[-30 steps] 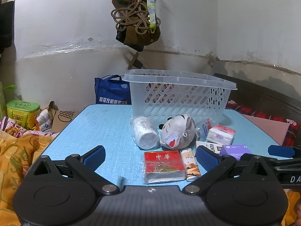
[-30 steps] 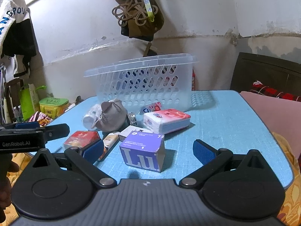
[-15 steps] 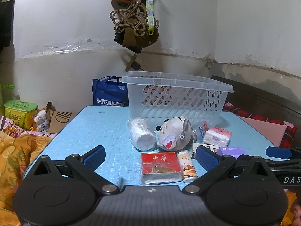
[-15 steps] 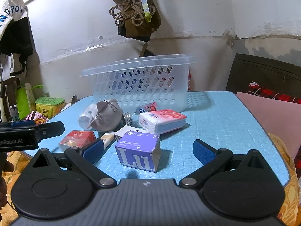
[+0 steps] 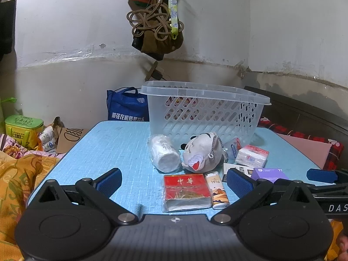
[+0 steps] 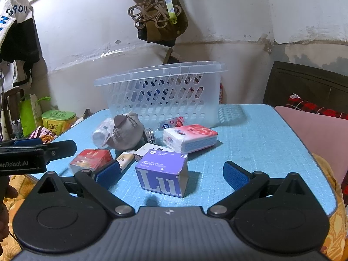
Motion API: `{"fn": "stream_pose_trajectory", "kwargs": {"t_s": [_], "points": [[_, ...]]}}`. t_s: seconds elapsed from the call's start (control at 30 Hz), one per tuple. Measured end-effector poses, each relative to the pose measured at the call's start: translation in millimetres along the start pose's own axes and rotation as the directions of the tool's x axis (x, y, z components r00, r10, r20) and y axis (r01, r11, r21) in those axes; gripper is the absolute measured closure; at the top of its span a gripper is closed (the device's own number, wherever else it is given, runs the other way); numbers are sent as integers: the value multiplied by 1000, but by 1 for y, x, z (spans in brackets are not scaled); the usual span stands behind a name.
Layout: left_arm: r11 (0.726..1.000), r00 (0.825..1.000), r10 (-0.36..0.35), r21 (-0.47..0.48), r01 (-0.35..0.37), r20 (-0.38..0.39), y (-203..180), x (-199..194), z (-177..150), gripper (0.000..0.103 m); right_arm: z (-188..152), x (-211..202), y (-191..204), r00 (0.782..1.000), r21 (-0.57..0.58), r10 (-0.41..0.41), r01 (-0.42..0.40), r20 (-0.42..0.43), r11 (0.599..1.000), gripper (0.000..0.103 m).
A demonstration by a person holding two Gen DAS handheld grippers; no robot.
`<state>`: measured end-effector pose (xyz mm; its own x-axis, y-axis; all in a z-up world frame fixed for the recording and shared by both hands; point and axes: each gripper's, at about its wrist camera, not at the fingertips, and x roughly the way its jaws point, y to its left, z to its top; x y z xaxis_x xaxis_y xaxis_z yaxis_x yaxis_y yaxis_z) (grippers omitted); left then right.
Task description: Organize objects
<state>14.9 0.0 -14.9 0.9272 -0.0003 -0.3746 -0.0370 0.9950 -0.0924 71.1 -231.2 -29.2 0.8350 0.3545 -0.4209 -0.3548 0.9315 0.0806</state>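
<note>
A clear plastic basket [image 5: 204,113] [image 6: 161,93] stands at the back of a blue table [image 5: 113,148] [image 6: 256,134]. In front of it lie a white roll [image 5: 163,154], a grey plush toy [image 5: 201,152] [image 6: 126,130], a red cigarette pack [image 5: 186,190] [image 6: 91,158], a lighter [image 5: 217,190], a pink tissue pack [image 5: 252,155] [image 6: 191,137] and a purple box [image 6: 162,173] [image 5: 268,173]. My left gripper [image 5: 174,181] is open and empty, near the red pack. My right gripper [image 6: 171,174] is open and empty, with the purple box between its fingers' line.
A blue bag [image 5: 126,108] stands behind the table. A green box [image 5: 22,128] and orange bedding [image 5: 19,174] lie at the left. A pink cushion [image 6: 315,134] lies at the right. A bag and cord [image 5: 156,26] hang on the wall.
Both grippers have drawn slightly closer to the objects and sit lower. The right gripper is nearer the purple box. Nothing on the table has moved.
</note>
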Motion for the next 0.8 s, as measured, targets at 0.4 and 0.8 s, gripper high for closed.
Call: {"fn": "stream_pose_trajectory", "kwargs": {"t_s": [0.4, 0.8], "points": [[1000, 1000, 0, -2, 0, 1, 2, 0, 0, 0, 0, -1, -2, 1000, 2, -2, 2, -2, 1000, 0], [1000, 1000, 26, 4, -26, -13, 16, 6, -8, 2, -6, -1, -7, 999, 21, 32, -33, 9, 999, 1]]}}
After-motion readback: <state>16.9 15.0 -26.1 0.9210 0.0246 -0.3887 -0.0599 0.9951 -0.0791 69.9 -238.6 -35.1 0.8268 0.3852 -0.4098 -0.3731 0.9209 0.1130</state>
